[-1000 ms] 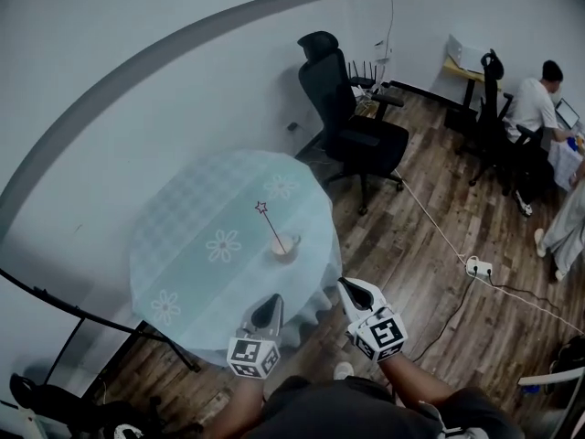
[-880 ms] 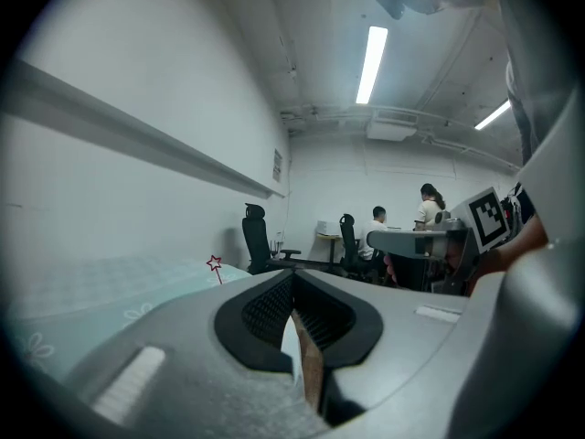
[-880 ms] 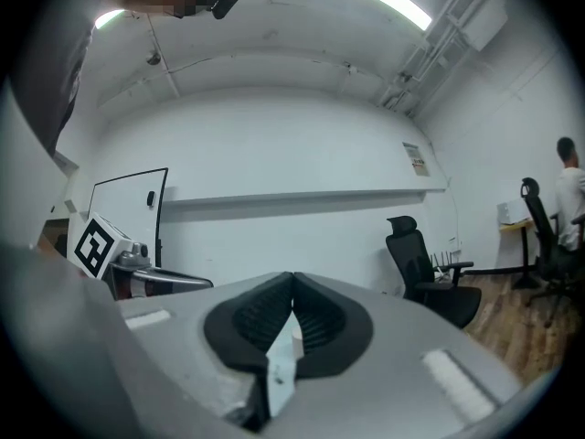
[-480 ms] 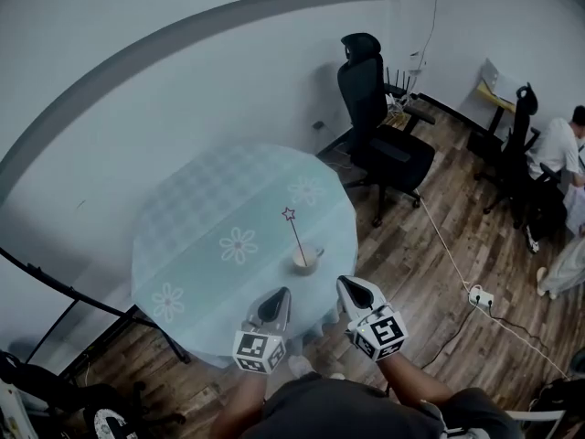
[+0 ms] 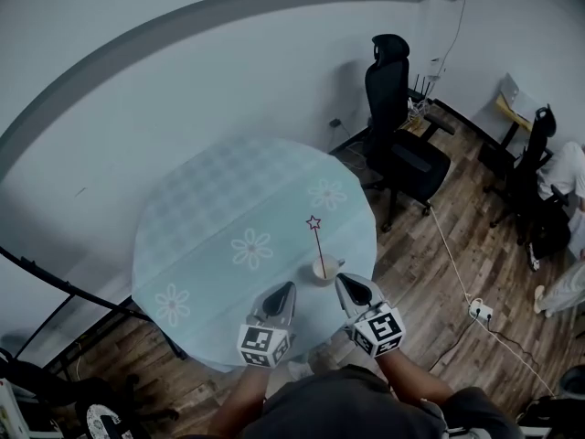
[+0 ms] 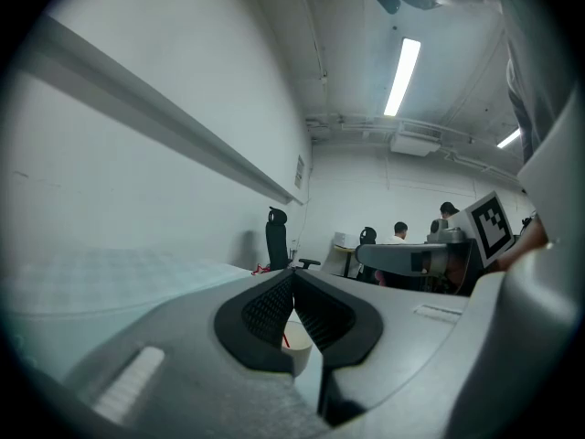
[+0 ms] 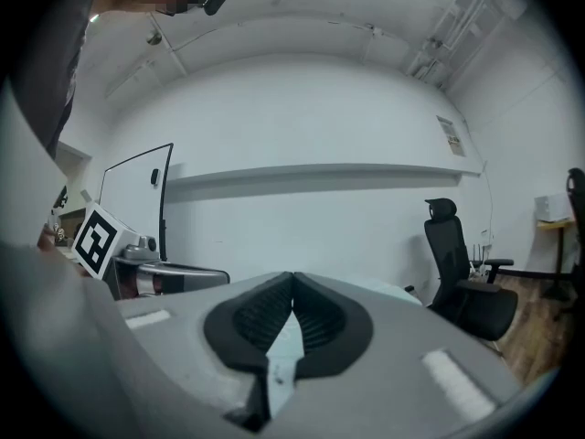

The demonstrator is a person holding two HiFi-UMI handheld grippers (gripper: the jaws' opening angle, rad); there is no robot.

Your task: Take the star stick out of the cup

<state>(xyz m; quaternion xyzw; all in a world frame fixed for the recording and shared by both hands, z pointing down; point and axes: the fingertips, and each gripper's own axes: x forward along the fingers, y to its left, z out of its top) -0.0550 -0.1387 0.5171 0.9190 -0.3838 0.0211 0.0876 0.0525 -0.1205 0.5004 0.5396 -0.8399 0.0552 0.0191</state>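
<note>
A small white cup (image 5: 324, 269) stands near the front right edge of the round table (image 5: 210, 218). A thin stick with a red star (image 5: 313, 222) on top rises from it, leaning slightly left. My left gripper (image 5: 284, 289) hovers just left of the cup, jaws shut and empty. The right gripper (image 5: 345, 282) sits just right of the cup, also shut with nothing held. In the left gripper view the cup (image 6: 299, 355) shows behind the closed pads. The right gripper view shows only the tabletop and wall past its shut pads.
The table wears a pale blue cloth with white daisies (image 5: 253, 248). A black office chair (image 5: 402, 144) stands at the table's far right. A power strip (image 5: 479, 311) and cable lie on the wood floor. A person (image 5: 569, 174) sits at a desk far right.
The view has drawn closer to the table; both grippers now flank the cup over the table's front edge, where earlier they hung short of it. Both stayed shut.
</note>
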